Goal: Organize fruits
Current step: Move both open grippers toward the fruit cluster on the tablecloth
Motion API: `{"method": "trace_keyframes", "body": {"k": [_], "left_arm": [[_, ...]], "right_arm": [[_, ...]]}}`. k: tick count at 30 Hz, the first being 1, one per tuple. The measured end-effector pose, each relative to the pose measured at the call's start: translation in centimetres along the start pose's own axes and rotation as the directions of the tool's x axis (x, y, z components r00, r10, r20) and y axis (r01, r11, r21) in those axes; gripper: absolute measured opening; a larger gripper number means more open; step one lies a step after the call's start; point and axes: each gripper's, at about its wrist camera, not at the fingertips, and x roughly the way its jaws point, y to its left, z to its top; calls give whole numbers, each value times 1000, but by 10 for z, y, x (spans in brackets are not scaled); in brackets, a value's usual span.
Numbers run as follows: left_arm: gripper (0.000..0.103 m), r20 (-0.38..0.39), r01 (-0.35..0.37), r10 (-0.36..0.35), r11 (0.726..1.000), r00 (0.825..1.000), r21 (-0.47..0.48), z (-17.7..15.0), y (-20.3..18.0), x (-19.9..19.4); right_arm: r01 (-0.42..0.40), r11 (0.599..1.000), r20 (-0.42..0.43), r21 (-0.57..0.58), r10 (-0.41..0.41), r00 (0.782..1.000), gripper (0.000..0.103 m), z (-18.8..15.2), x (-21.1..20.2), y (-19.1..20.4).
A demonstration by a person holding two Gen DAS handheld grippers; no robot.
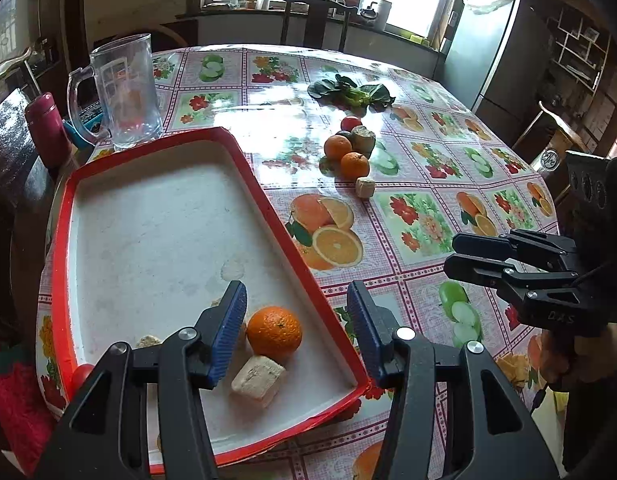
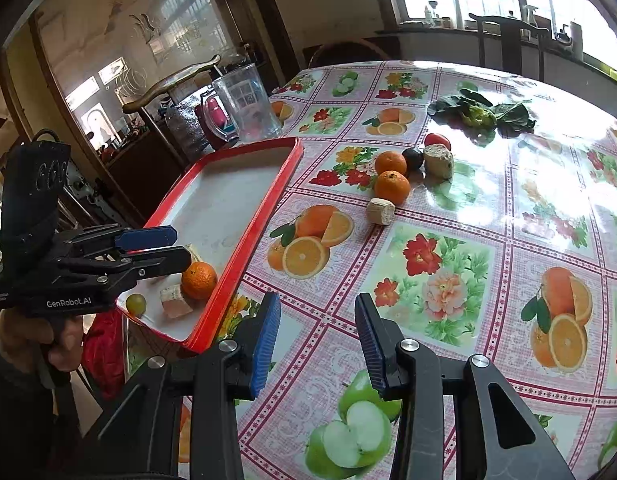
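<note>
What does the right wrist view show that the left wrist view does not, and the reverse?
Only the right wrist view shows a small yellow-green fruit in the tray's near corner.

Only the left wrist view shows a small red fruit at the tray's near-left rim and the grey refrigerator.

Both show the red tray holding an orange, the fruit cluster, greens and a clear pitcher.

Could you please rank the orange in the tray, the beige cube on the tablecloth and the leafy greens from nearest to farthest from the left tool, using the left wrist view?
1. Orange in the tray: between the open left tool fingers.
2. Beige cube: mid-table, right of the tray.
3. Leafy greens: far side, toward the window.
</note>
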Motion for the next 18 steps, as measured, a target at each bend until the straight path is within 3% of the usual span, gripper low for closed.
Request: {"method": "trace_keyframes", "body": {"k": [18], "left_arm": [[51,-37,89,-88,996,995,21,36,-46,43]], "right_arm": [[71,995,0,71,-71,997,41,26,8,-67]]}}
